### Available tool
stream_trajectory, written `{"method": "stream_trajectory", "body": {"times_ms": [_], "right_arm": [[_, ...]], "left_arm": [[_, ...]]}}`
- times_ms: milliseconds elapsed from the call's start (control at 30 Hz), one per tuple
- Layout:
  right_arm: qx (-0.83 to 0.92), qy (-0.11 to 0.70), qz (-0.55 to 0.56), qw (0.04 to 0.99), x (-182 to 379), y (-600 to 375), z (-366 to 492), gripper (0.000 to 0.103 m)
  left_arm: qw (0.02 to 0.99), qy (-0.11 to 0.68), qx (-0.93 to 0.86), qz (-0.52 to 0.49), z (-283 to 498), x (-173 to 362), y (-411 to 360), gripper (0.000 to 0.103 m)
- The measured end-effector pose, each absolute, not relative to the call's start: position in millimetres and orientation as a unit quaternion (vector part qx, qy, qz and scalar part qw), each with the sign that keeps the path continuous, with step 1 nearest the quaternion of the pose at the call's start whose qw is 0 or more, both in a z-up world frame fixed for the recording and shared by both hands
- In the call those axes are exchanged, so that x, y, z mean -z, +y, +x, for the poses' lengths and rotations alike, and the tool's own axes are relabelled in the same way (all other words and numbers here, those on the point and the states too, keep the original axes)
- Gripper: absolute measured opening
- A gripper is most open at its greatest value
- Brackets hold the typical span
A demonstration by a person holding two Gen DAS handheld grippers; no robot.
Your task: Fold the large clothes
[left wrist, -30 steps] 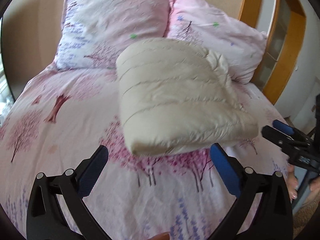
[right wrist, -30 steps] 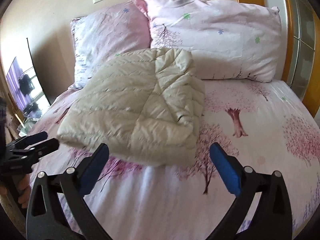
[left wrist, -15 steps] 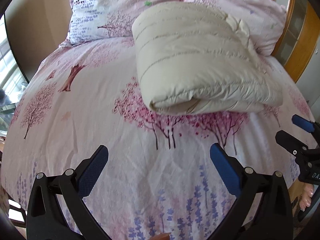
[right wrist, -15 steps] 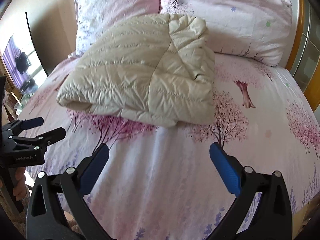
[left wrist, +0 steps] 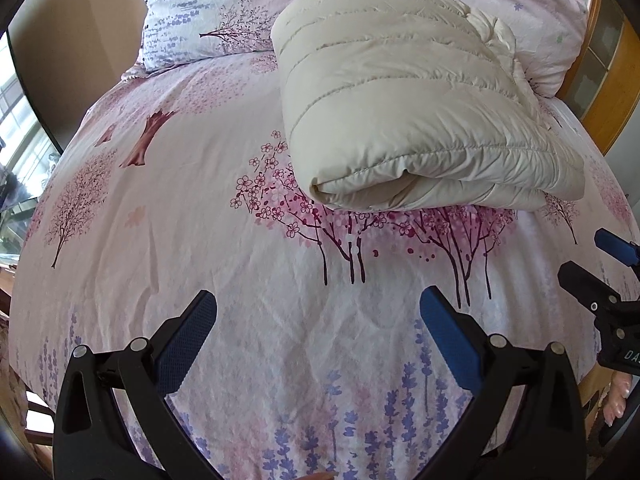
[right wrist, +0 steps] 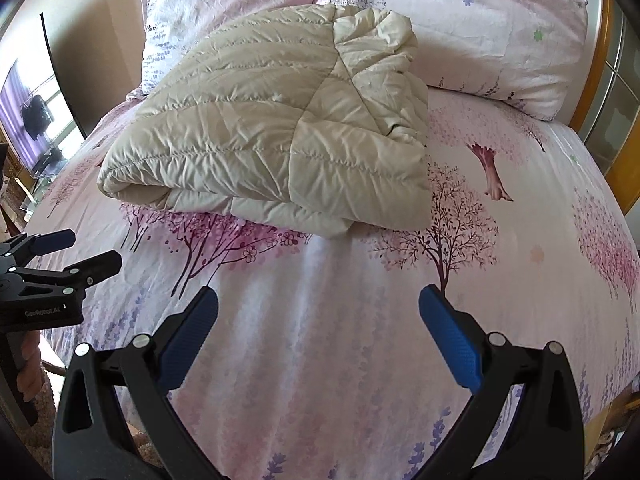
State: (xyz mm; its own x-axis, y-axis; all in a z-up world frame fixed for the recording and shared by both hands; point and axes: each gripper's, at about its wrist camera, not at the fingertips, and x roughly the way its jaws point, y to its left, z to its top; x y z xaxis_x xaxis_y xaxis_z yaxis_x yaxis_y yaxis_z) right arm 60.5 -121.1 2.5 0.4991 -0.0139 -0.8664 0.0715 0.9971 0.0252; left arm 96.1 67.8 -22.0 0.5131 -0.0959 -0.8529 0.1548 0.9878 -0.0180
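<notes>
In the left wrist view the left gripper (left wrist: pixel 318 330) sits at 6 o'clock, its blue-padded fingers (left wrist: pixel 188 340) spread wide with nothing between them, hovering over the lavender-printed edge of the bed sheet (left wrist: pixel 200 208). At 3 o'clock the right gripper (left wrist: pixel 592 272) pokes in from the frame's edge, its fingers parted and empty, with a fingertip of the person's hand (left wrist: pixel 616 404) showing below it. Beyond, from centre toward 1 o'clock, the beige quilted jacket (left wrist: pixel 400 108) lies folded into a thick bundle on the sheet, its rolled edge facing the camera, well apart from both grippers. At 12 o'clock two pillows (left wrist: pixel 208 8) lean behind it, the jacket's far end resting against them.

In the right wrist view the right gripper (right wrist: pixel 318 330) is likewise wide open and empty at 6 o'clock. The left gripper (right wrist: pixel 80 250) shows at 9 o'clock, open. The jacket (right wrist: pixel 272 132) lies toward 11 o'clock, and a wooden bed frame (right wrist: pixel 600 92) curves at 2 o'clock.
</notes>
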Motion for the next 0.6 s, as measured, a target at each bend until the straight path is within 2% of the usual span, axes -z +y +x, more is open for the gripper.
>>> {"method": "stream_trajectory", "body": {"times_ms": [600], "right_arm": [[0.029, 0.507, 0.028, 0.861, 1.0, -121.6, 64.6, 0.101]], "left_arm": [[0.869, 0.488, 0.079, 0.029, 95.9, 23.0, 60.6, 0.102]]}}
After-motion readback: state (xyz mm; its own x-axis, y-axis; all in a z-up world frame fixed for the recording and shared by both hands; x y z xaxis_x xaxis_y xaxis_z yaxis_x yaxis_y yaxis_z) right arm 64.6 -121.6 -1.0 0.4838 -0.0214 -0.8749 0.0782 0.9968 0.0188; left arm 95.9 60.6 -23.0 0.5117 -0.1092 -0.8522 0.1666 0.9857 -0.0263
